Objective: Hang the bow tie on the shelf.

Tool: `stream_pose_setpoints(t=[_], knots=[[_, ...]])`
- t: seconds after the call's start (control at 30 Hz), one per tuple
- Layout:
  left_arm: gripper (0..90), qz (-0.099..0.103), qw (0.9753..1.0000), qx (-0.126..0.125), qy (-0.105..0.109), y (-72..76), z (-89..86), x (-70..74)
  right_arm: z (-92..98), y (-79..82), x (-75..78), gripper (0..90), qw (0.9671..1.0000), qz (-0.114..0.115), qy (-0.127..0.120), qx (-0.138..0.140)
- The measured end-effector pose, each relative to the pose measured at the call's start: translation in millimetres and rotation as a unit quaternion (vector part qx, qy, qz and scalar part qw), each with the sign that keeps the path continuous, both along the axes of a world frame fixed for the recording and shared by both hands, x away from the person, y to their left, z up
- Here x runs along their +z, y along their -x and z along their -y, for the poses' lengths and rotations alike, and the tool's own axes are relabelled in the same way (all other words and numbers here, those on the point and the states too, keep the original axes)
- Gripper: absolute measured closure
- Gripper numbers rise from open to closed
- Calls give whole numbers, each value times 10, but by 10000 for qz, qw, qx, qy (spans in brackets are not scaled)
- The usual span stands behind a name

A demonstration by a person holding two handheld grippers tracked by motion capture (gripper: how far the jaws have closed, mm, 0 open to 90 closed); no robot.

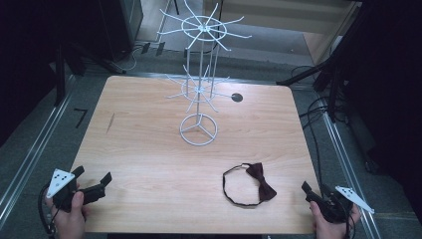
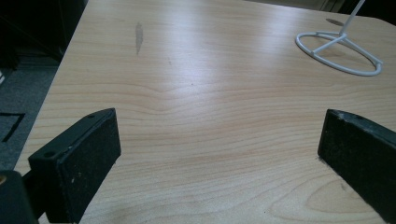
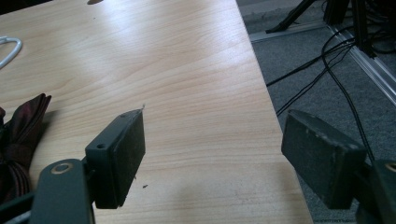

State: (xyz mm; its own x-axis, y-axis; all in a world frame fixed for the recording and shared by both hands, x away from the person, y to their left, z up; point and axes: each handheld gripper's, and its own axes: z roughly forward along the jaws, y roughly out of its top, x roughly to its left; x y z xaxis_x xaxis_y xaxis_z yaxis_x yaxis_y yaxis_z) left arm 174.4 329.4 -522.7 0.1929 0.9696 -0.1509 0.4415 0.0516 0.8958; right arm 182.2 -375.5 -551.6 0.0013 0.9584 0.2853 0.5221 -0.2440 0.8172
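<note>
Left gripper [image 1: 92,183] sat at the near-left table [image 1: 149,149] edge, jaws wide apart, nothing between them. Right gripper [image 1: 312,191] was at the near-right corner, jaws also apart and empty. Bow tie [image 1: 261,181] lay flat on the wood just left of the right gripper, untouched. White wire rack [image 1: 199,99] stood well beyond both.
</note>
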Motion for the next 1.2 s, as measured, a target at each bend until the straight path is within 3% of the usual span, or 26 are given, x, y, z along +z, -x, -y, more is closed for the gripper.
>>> stream_pose_setpoints(t=[0.43,0.63,0.7,0.77,0.83,1.2], knots=[[0,-9,10000,-8,33,0,-8,0,-165,-47,146,220,9995,-161,179,193],[0,-14,10000,-14,44,1,-10,1,-255,-93,266,282,9982,-187,242,520],[0,-20,10000,-13,46,1,-9,1,-344,-120,336,302,9957,-284,393,789],[0,-20,10000,-11,50,0,-8,1,-377,-130,356,309,9948,-345,433,860],[0,-23,10000,-13,51,0,-9,1,-482,-173,415,325,9914,-523,555,1061],[0,-23,10000,-14,58,-1,-11,1,-788,-304,564,361,9829,-846,746,1455]])
